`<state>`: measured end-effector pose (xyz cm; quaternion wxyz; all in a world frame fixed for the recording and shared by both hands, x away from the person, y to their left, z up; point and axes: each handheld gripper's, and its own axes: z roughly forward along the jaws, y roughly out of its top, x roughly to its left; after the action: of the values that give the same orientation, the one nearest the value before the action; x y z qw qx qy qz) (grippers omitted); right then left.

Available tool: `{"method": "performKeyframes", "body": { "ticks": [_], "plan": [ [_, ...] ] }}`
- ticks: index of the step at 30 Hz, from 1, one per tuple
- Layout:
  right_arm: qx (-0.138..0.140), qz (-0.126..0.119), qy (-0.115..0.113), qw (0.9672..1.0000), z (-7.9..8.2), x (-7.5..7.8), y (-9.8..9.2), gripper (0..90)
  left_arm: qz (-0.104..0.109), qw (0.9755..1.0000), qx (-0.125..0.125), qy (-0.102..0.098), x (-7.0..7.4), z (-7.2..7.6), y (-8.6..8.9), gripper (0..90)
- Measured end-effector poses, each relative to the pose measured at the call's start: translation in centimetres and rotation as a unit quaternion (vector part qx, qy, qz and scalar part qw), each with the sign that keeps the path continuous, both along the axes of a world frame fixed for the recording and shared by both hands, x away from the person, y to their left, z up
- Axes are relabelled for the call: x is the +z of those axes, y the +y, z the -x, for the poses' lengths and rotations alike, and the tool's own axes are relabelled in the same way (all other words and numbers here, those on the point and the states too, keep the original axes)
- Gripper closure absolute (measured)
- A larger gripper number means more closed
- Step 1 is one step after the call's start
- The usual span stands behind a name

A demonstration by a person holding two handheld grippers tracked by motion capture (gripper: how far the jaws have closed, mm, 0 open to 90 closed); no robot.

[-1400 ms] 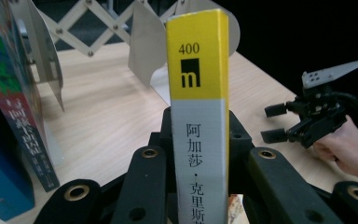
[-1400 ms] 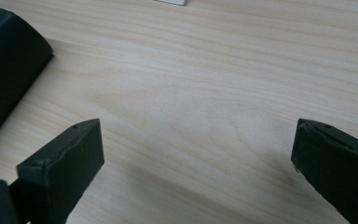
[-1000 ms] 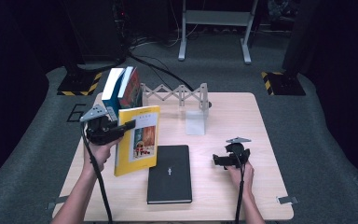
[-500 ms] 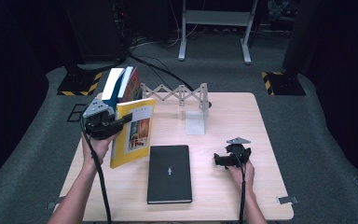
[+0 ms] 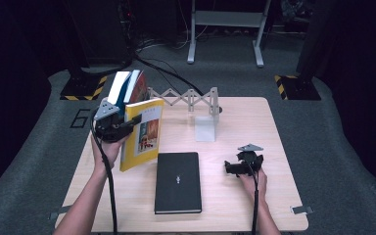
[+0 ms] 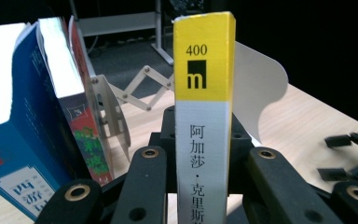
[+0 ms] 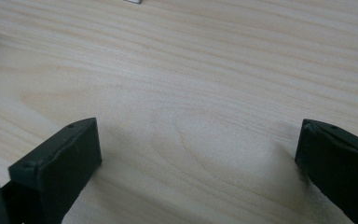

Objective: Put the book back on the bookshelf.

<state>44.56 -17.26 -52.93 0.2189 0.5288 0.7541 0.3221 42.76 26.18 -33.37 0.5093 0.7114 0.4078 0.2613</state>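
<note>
My left gripper (image 5: 129, 128) is shut on the spine of a yellow book (image 5: 143, 134), which it holds nearly upright above the table's left side, just in front of the standing books. In the left gripper view the yellow and white spine (image 6: 205, 116) rises between the two black jaws of the left gripper (image 6: 207, 156). A black book (image 5: 177, 181) lies flat at the table's middle front. Low over the table at the right, my right gripper (image 5: 231, 169) stands open; in its own view the right gripper (image 7: 196, 158) has bare wood between its jaws.
A blue book (image 5: 122, 89) and a red book (image 5: 138, 87) lean at the left end of an expanding rack (image 5: 181, 98). A white bookend (image 5: 205, 128) stands behind the black book. The blue book (image 6: 18, 140) is close on the gripper's left.
The left gripper has lifted the yellow book and tipped it from a slant to nearly upright, closer to the standing books. The right gripper has stayed put.
</note>
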Motion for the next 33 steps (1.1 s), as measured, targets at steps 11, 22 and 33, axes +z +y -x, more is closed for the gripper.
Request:
{"method": "performKeyframes", "body": {
  "ticks": [11, 22, 33],
  "plan": [
    [0.001, -0.001, -0.002, 1.0, 0.1, 0.0, 0.1, 0.3, -0.007, 0.9995, 0.02, -0.025, -0.4, -1.5, -1.3, 76.0],
    [0.008, 0.0, -0.005, 1.0, 0.1, 0.0, 0.1, 1.1, -0.009, 0.9987, 0.027, -0.043, -0.6, -3.7, -2.9, 76.0],
    [0.009, 0.0, -0.006, 0.9999, 0.1, 0.0, 0.1, 1.2, 0.009, 0.9973, 0.039, -0.061, -2.6, -6.0, -3.7, 75.9]
  ]
}}
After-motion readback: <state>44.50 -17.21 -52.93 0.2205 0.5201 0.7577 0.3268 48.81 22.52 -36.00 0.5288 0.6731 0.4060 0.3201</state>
